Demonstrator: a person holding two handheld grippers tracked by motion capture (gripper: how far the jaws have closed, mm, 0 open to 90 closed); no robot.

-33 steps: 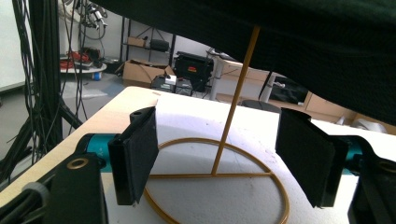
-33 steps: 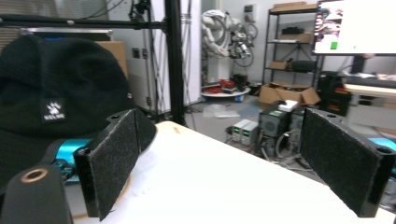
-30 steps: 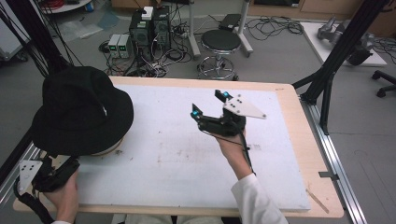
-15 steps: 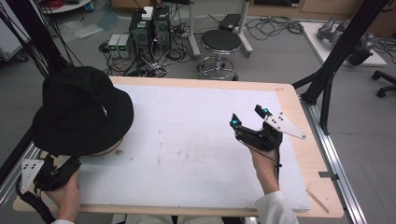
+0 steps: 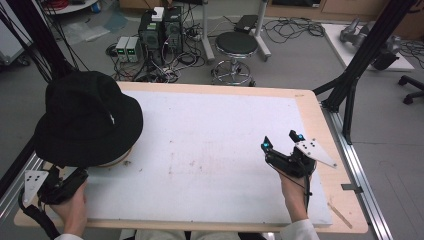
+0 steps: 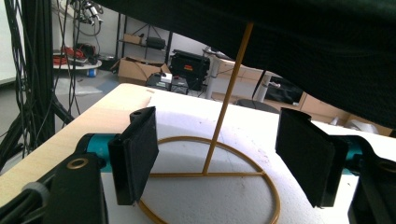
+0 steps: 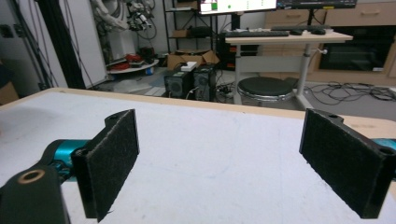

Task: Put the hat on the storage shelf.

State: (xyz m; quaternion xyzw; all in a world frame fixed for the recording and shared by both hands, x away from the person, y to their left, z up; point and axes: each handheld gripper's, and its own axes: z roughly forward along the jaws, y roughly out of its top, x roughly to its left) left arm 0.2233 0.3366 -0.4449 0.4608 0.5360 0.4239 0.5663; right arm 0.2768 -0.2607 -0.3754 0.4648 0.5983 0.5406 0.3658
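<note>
The right claw (image 5: 281, 141) has pulled back from the table's middle toward its right near edge, jaws apart and empty. At the far left, the black hat (image 5: 87, 118) sits on a thin gold wire stand (image 6: 219, 163), likely to hold its shape. Just beneath its brim, the left claw (image 6: 224, 163) gapes around the stand's post. The white table (image 5: 210, 150) between lies bare.

Even indoor light, soft focus

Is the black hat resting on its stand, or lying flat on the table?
On its stand. The black hat sits raised; the left gripper view shows the stand's thin yellow rod going up under it.
</note>
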